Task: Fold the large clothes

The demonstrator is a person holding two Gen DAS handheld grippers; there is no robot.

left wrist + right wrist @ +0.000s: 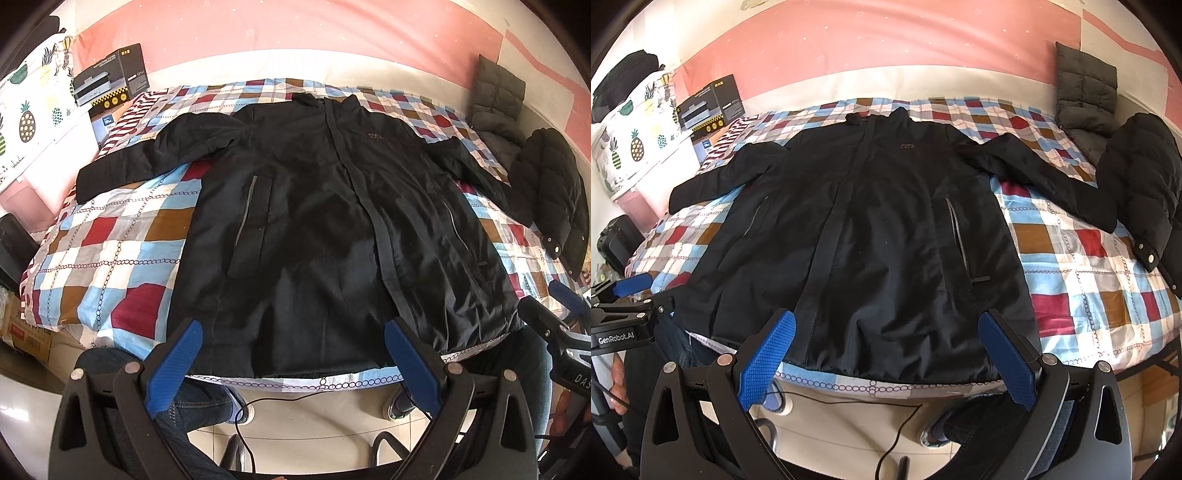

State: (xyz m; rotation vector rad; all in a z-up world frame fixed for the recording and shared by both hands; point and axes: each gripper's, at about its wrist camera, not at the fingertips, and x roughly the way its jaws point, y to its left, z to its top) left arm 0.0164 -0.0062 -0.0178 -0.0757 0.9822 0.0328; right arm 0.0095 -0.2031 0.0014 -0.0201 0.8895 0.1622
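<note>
A large black jacket [314,221] [871,229] lies flat and face up on the checked bed cover [110,236] [1089,258], collar toward the wall, both sleeves spread sideways, hem at the near bed edge. My left gripper [293,354] hovers open just above the hem, nothing between its blue pads [177,365]. My right gripper [886,350] is open too, over the hem's right half, and holds nothing. The left gripper [631,288] shows at the left edge of the right wrist view.
A black puffer coat [554,192] [1141,192] lies at the bed's right edge, a grey quilted garment [495,103] [1082,96] behind it. Boxes [110,77] and a pineapple-print cloth [33,110] stand at the left. A person's legs, shoes and a cable [280,400] are on the floor below.
</note>
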